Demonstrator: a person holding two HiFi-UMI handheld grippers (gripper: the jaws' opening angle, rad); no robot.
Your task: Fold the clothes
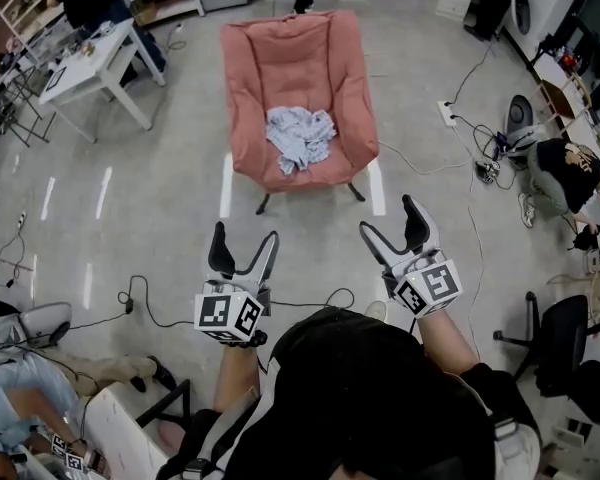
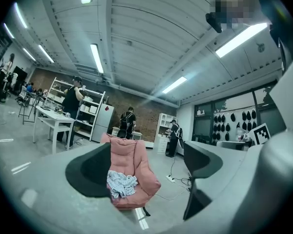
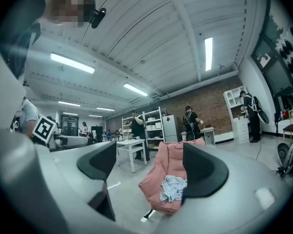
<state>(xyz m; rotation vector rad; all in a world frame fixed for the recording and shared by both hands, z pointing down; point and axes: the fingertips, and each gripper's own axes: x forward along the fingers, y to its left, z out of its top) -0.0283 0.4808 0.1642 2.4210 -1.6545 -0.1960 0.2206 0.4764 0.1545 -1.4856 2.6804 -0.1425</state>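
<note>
The left hand-held gripper (image 1: 245,236) stood with jaws apart and empty. The crumpled clothes (image 1: 300,138) lay on the pink chair (image 1: 255,68), straight ahead, well apart, with neither side clearly nearer. The right hand-held gripper (image 1: 390,218) was likewise spread and empty.

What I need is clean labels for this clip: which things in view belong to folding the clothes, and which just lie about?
Job in hand: crumpled clothes on the pink chair; left gripper and right gripper, both open and empty.
Lying about: white table; power strip; black office chair.
</note>
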